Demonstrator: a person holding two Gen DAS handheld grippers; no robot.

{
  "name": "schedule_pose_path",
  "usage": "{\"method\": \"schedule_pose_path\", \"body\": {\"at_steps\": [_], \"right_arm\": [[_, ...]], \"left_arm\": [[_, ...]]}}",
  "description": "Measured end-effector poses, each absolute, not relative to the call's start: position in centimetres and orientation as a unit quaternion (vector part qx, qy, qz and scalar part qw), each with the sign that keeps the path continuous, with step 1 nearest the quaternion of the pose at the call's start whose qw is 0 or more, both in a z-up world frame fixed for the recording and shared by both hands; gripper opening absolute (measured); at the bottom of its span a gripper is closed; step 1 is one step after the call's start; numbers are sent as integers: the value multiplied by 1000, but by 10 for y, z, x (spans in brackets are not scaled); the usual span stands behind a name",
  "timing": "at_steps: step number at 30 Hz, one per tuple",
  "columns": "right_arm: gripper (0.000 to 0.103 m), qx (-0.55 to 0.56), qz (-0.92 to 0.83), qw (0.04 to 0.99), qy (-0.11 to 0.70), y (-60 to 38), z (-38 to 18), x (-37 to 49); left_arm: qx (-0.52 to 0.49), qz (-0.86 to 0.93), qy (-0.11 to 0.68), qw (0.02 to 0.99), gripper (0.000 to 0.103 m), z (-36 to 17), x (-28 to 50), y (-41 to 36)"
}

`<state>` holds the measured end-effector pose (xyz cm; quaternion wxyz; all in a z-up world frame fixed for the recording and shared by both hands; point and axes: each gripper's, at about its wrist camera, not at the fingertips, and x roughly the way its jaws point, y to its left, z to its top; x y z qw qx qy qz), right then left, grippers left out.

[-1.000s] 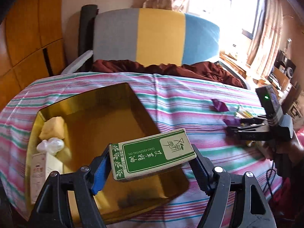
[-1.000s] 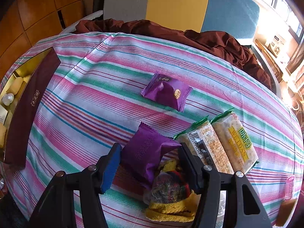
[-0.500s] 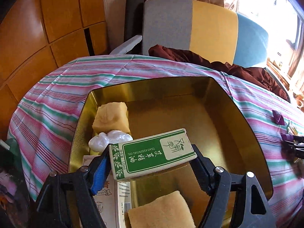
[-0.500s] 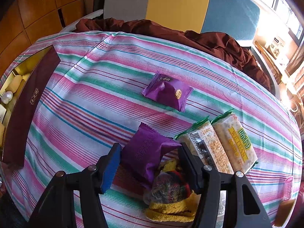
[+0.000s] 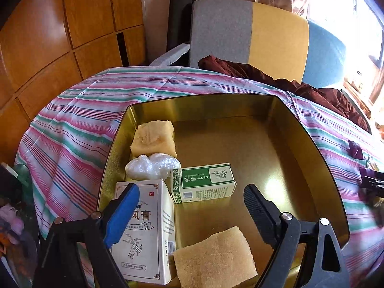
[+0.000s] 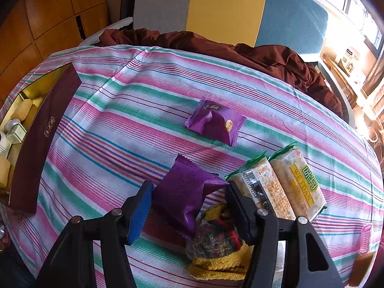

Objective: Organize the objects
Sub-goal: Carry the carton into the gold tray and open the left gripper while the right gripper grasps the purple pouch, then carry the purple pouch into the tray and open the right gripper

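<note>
In the left wrist view the green essential-oil box (image 5: pixel 203 182) lies on the floor of the gold tin (image 5: pixel 319 158), beside a white ointment box (image 5: pixel 144 230). My left gripper (image 5: pixel 189 213) hovers just short of it, its jaws opening and well clear of the box. In the right wrist view my right gripper (image 6: pixel 189 206) is shut on a purple snack packet (image 6: pixel 184 194), held just above the striped cloth. A second purple packet (image 6: pixel 216 122) lies farther back on the cloth.
The tin also holds two yellow sponges (image 5: pixel 153 139) (image 5: pixel 214 256) and a white plastic wad (image 5: pixel 151 165). Two rice-cracker packs (image 6: pixel 278 187), a knitted yellow item (image 6: pixel 216 252) and the tin's maroon side (image 6: pixel 43 141) sit on the striped tablecloth (image 6: pixel 115 120). A sofa with a brown cloth stands behind.
The left gripper swung left over the tin, its jaws spread, and the green box dropped from them onto the tin floor. The right gripper and its purple packet stayed put.
</note>
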<state>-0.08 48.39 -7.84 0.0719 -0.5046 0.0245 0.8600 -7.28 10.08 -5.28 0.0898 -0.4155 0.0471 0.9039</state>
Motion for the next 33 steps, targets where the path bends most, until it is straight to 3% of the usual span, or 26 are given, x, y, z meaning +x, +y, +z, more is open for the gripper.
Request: {"method": "schedule_pose_path", "body": {"at_steps": [8, 17, 33], "right_arm": [[62, -469, 881, 51, 30, 451, -50, 2], [62, -433, 899, -56, 35, 344, -21, -22], [65, -490, 862, -132, 21, 223, -62, -62]], "left_arm": [[-399, 913, 37, 83, 89, -36, -58, 89], [-369, 926, 31, 72, 90, -15, -42, 74], [-303, 951, 55, 27, 96, 16, -15, 40]]}}
